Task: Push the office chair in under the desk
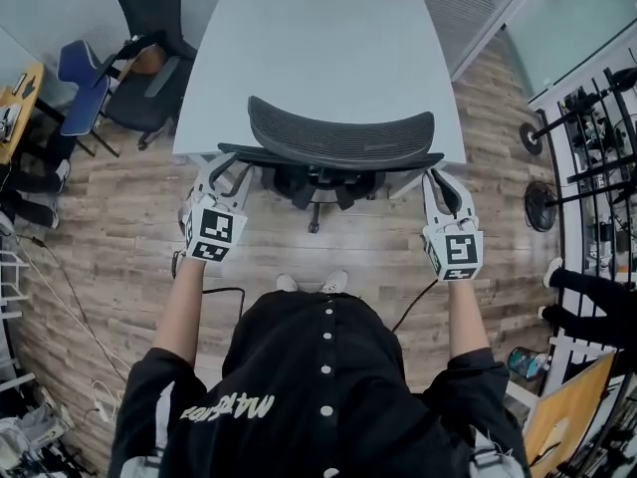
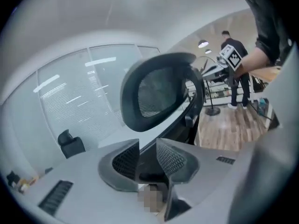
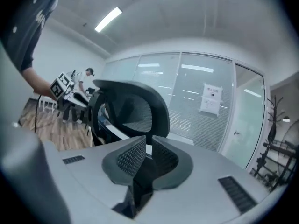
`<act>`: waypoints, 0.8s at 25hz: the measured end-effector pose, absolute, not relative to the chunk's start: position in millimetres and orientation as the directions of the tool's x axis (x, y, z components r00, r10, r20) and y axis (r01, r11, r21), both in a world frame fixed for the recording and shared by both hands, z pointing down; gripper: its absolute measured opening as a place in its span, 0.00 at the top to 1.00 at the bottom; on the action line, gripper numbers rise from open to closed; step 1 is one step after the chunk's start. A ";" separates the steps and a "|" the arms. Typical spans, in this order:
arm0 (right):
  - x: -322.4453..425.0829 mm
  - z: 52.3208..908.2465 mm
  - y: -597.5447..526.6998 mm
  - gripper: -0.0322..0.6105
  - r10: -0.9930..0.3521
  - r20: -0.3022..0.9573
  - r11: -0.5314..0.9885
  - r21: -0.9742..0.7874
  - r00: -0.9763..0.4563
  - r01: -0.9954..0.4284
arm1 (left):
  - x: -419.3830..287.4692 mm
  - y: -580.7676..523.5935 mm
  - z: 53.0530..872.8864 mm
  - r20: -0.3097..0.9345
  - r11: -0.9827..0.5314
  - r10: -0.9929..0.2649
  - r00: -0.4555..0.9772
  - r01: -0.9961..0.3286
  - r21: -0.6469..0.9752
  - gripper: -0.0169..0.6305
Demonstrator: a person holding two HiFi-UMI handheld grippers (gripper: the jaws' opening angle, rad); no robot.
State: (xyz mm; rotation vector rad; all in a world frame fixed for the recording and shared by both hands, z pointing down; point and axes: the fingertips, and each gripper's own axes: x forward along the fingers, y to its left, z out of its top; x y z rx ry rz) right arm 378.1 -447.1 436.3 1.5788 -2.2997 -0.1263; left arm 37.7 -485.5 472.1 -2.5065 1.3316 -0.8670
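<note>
A black office chair (image 1: 338, 137) with a mesh backrest stands at the near edge of the pale desk (image 1: 309, 48), its seat tucked beneath the top. My left gripper (image 1: 227, 172) holds the backrest's left end and my right gripper (image 1: 441, 179) its right end. In the left gripper view the chair's dark frame (image 2: 159, 92) runs down between the left gripper's (image 2: 147, 160) pads, which are shut on it. In the right gripper view the backrest (image 3: 128, 108) rises just beyond the right gripper (image 3: 147, 155), whose jaws stand nearly together on its thin dark edge.
A second dark office chair (image 1: 149, 38) and a blue chair (image 1: 85, 83) stand left of the desk. Glass partitions line the far side. A metal rack (image 1: 597, 137) and a floor fan (image 1: 542, 202) stand at the right. Cables (image 1: 60, 297) trail over the wooden floor.
</note>
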 end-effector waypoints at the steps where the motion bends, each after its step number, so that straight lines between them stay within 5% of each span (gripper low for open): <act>1: 379.7 430.1 -443.2 0.86 -0.923 0.207 0.367 0.214 -0.325 -0.905 | 36.7 -481.4 463.9 0.376 -0.566 -0.816 0.439 -0.740 -0.365 0.81; 5: 378.5 402.9 -424.0 0.88 -0.918 0.090 0.390 0.041 -0.385 -0.920 | 34.1 -461.5 432.7 0.245 -0.509 -0.856 0.456 -0.828 -0.235 0.92; 20: 408.3 354.7 -367.6 0.90 -0.978 -0.015 0.211 -0.022 -0.210 -0.977 | 23.1 -417.4 351.3 0.026 -0.372 -0.927 0.375 -0.906 -0.202 0.95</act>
